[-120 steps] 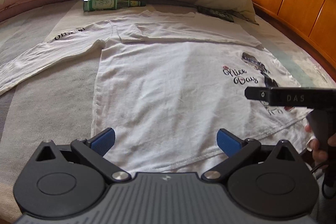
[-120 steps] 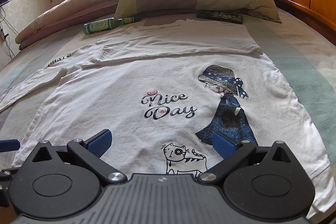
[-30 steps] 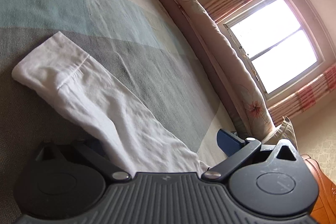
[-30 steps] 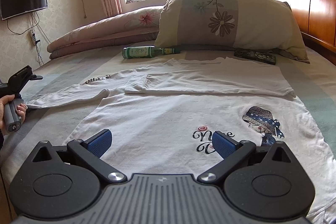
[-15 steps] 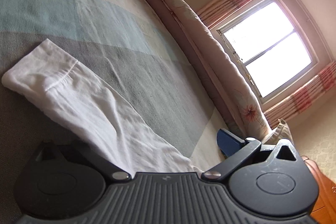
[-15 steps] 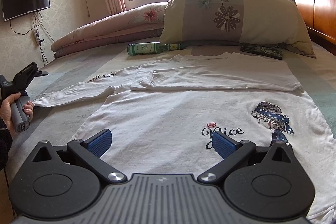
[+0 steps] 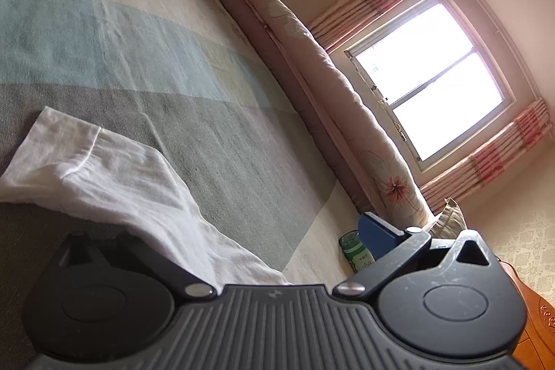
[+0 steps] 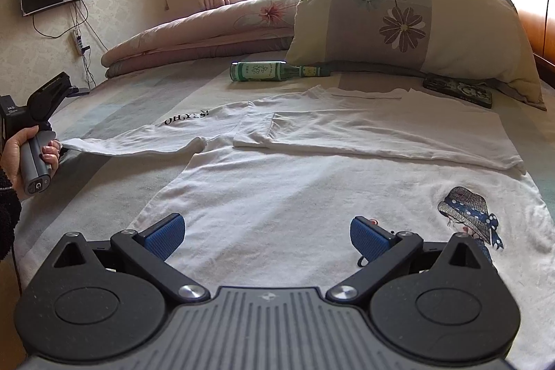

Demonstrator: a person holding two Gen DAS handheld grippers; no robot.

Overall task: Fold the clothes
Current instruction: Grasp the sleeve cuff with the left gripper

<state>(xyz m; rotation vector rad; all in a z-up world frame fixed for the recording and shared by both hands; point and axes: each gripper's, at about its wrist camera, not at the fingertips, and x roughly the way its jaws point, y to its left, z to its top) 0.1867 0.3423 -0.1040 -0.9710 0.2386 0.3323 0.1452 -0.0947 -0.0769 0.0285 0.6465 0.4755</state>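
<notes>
White sleeve [image 7: 114, 175] lies between left gripper [image 7: 242, 252] fingers

Bottle [image 8: 267, 71] and phone [image 8: 458, 91] (by pillow [image 8: 409, 26]) beyond shirt [image 8: 295, 196]

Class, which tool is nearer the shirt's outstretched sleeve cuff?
Left. The left tool is at the sleeve cuff; the right tool hovers over the shirt's body, well away.

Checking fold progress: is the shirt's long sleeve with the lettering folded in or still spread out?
Spread out. The sleeve stretches sideways across the bed, away from the shirt body, its cuff at the left tongs.
</notes>
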